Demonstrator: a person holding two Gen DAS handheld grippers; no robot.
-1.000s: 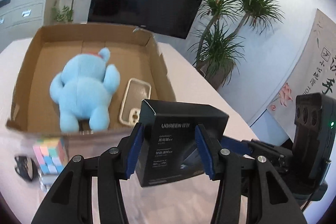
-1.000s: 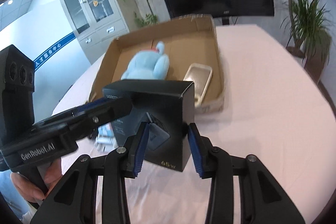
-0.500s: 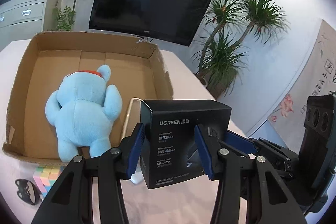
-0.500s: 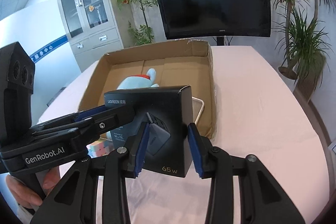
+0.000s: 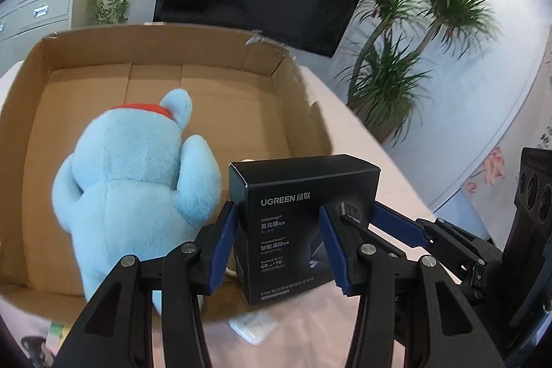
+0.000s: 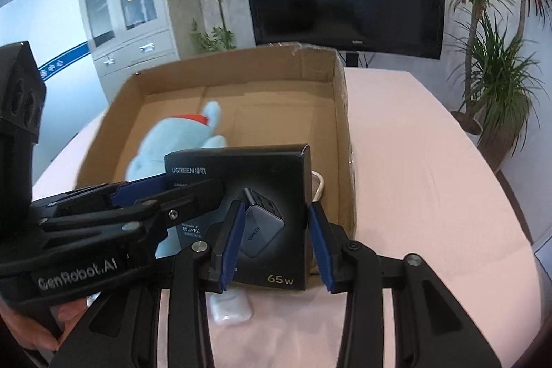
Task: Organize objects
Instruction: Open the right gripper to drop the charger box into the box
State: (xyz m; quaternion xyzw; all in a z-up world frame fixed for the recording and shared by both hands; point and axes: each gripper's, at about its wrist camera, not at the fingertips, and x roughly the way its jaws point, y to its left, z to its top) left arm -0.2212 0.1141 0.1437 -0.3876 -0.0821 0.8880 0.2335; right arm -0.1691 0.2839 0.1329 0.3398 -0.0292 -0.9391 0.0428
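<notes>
A black UGREEN charger box (image 5: 303,223) (image 6: 262,216) hangs in the air at the near right corner of an open cardboard box (image 5: 103,43) (image 6: 339,112). My left gripper (image 5: 279,250) and my right gripper (image 6: 272,245) are both shut on it, from adjacent sides. A blue plush toy (image 5: 134,195) (image 6: 172,147) lies face down inside the cardboard box. The rim of a clear phone case (image 6: 319,187) shows in the box behind the black box.
A white earbud case (image 5: 253,328) (image 6: 229,306) lies on the pink table (image 6: 431,195) just below the held box. A pastel cube's corner (image 5: 57,330) sits at the lower left. A TV, potted plants and a cabinet stand behind.
Both grippers have carried the black box forward and up to the cardboard box's near right corner. The plush toy and carton look closer; the pastel cube has dropped almost out of view.
</notes>
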